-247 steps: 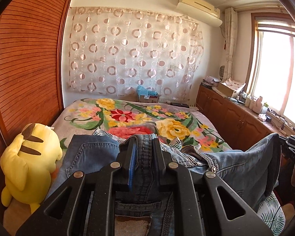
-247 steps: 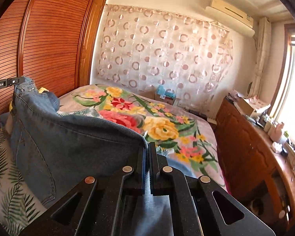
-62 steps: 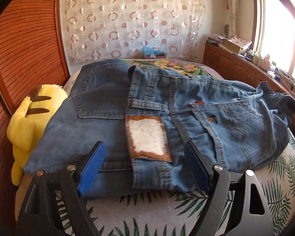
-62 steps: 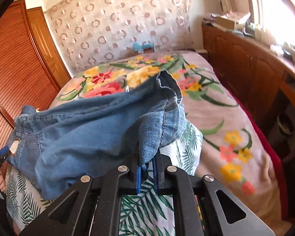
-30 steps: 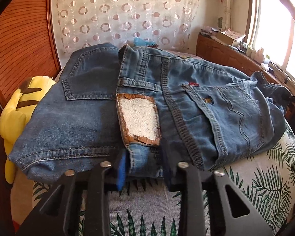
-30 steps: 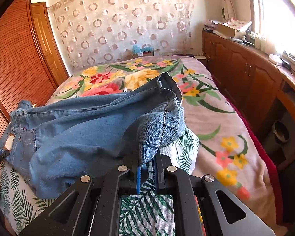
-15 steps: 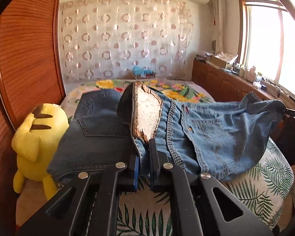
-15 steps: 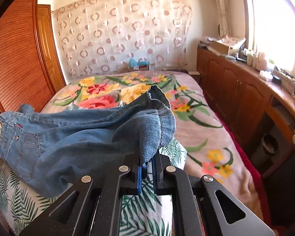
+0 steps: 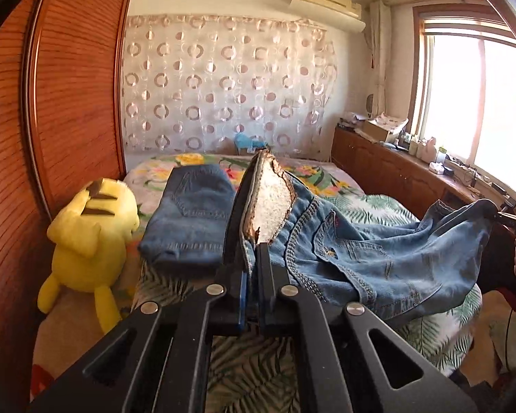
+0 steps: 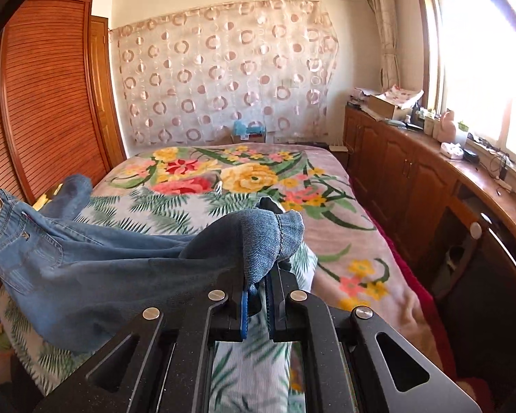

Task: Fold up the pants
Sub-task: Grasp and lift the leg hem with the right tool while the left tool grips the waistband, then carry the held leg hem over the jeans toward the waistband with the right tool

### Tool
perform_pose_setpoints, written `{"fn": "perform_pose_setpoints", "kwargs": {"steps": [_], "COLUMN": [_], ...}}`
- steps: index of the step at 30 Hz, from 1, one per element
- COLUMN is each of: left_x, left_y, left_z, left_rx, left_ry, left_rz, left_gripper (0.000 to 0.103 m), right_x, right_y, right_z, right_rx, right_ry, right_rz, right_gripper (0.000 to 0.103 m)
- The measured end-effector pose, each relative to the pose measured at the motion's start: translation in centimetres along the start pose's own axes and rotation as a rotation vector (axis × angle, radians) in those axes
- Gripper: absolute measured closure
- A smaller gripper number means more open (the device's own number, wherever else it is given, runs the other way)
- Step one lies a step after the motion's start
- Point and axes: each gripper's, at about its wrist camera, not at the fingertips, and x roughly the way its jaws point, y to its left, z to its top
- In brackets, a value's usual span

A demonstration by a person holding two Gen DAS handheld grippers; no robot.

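A pair of blue jeans [image 9: 378, 258] hangs stretched between my two grippers above the near end of the bed. My left gripper [image 9: 251, 275] is shut on the waistband, where the worn leather patch [image 9: 268, 203] stands on edge above the fingers. My right gripper [image 10: 258, 285] is shut on the bunched leg hem [image 10: 268, 237]; the rest of the jeans [image 10: 103, 268] sags away to the left. A second pair of jeans [image 9: 192, 216] lies folded flat on the bed [image 9: 430, 330] just left of the patch.
A yellow plush toy [image 9: 89, 234] leans at the bed's left side against the slatted wooden wardrobe [image 9: 51, 103]. Wooden cabinets [image 10: 412, 186] with clutter on top run along the right under the window. The floral blanket [image 10: 240, 175] covers the far half of the bed.
My left gripper closed on the waistband and lifted it off the folded pair, tipping the patch upright. Both grippers pulled back and up, stretching the jeans in the air.
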Motion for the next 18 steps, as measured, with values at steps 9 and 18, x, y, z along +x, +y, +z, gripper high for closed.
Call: {"fn": "perform_pose_setpoints", "kwargs": {"steps": [9,18], "left_x": [3.5,2.6], "left_y": [0.1,-0.2], "left_z": [-5.6,-6.4], "left_rx": [-0.003,0.011], "left_ry": [0.190,0.178], "left_rz": [0.015,0.057], "left_gripper": [0.098,0.070], "right_x": [2.4,4.3], "right_y": [-1.4,-2.4], "right_z": [-7.0,-8.1], "right_rx": [0.073,0.150], "right_ry": [0.134,0.181], "right_rz": [0.015,0.005], "right_gripper": [0.096,0.081]}}
